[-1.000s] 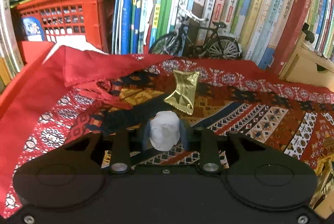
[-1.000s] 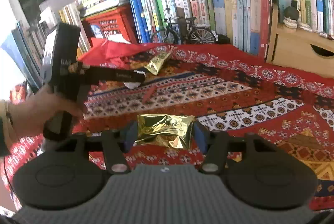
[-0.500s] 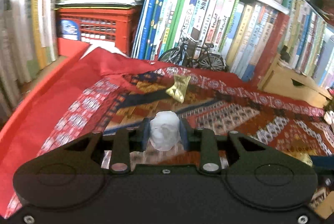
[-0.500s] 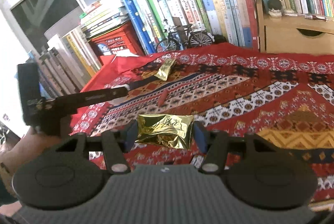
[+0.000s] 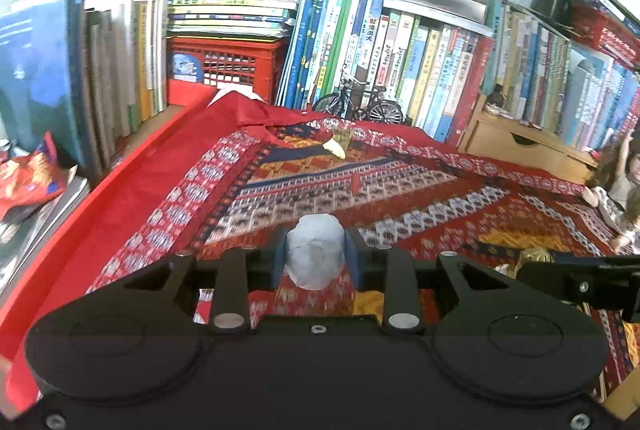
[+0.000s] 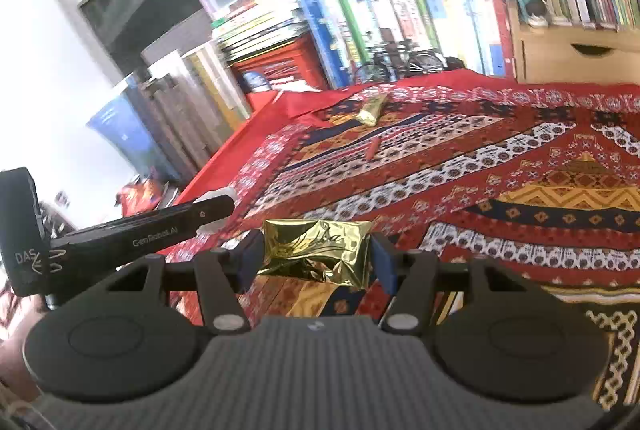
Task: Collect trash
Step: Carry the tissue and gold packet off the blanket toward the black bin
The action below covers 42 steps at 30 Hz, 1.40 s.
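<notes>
My left gripper (image 5: 316,254) is shut on a crumpled white paper ball (image 5: 315,250), held above the near part of the patterned red cloth (image 5: 400,197). In the right wrist view my right gripper (image 6: 316,256) is shut on a gold foil wrapper (image 6: 318,254), also lifted over the cloth. The left gripper (image 6: 216,207) shows at the left of that view with the white ball (image 6: 216,194) at its tip. A second gold wrapper (image 5: 340,141) (image 6: 372,109) and a small red scrap (image 5: 355,183) (image 6: 372,148) lie on the cloth far ahead.
Upright books (image 5: 400,57) line the back, with a red crate (image 5: 228,65) and a model bicycle (image 5: 360,101) in front. More books (image 5: 40,69) and a red snack bag (image 5: 28,181) stand left. A wooden drawer box (image 5: 516,145) and dolls (image 5: 620,185) are right.
Both grippers have pulled back and risen from the cloth with their loads still held. The far gold wrapper now looks much smaller and farther away.
</notes>
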Each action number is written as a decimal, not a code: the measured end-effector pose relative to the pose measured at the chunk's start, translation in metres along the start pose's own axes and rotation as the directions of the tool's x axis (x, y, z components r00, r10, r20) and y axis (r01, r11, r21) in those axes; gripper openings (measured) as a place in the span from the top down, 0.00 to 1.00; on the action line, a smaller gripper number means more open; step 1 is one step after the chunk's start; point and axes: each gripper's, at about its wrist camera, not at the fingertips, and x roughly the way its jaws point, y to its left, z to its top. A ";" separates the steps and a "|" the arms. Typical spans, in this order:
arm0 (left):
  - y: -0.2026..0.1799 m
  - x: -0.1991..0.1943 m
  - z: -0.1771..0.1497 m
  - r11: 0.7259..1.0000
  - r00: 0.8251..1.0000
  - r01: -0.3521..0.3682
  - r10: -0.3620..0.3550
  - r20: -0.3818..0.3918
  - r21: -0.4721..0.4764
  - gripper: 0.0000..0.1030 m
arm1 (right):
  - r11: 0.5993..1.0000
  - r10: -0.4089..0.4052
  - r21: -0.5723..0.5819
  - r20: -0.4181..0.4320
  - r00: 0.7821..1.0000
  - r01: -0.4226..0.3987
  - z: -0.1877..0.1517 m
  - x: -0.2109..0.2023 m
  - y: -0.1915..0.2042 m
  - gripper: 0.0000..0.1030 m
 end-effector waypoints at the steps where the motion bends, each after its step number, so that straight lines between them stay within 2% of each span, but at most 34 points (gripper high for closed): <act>1: 0.001 -0.007 -0.005 1.000 1.000 0.002 -0.002 0.002 0.003 0.72 | 1.000 0.005 -0.005 0.004 1.000 -0.005 -0.004 -0.006 0.004 0.40; 15: 0.032 -0.111 -0.074 1.000 1.000 0.013 -0.013 0.021 0.003 0.71 | 0.999 -0.003 -0.042 0.054 0.999 0.006 -0.071 -0.061 0.067 0.38; 24: 0.057 -0.160 -0.111 1.000 1.000 0.009 -0.009 0.014 -0.006 0.71 | 0.997 -0.027 -0.064 0.068 0.997 0.032 -0.106 -0.086 0.097 0.38; 32: 0.072 -0.183 -0.142 1.000 0.999 0.020 -0.021 -0.024 -0.018 0.71 | 0.998 -0.026 -0.049 0.030 0.999 0.027 -0.135 -0.090 0.115 0.38; 42: 0.078 -0.190 -0.189 0.998 0.990 0.059 -0.060 -0.131 -0.007 0.71 | 0.997 -0.069 -0.037 -0.040 0.997 0.068 -0.173 -0.084 0.134 0.41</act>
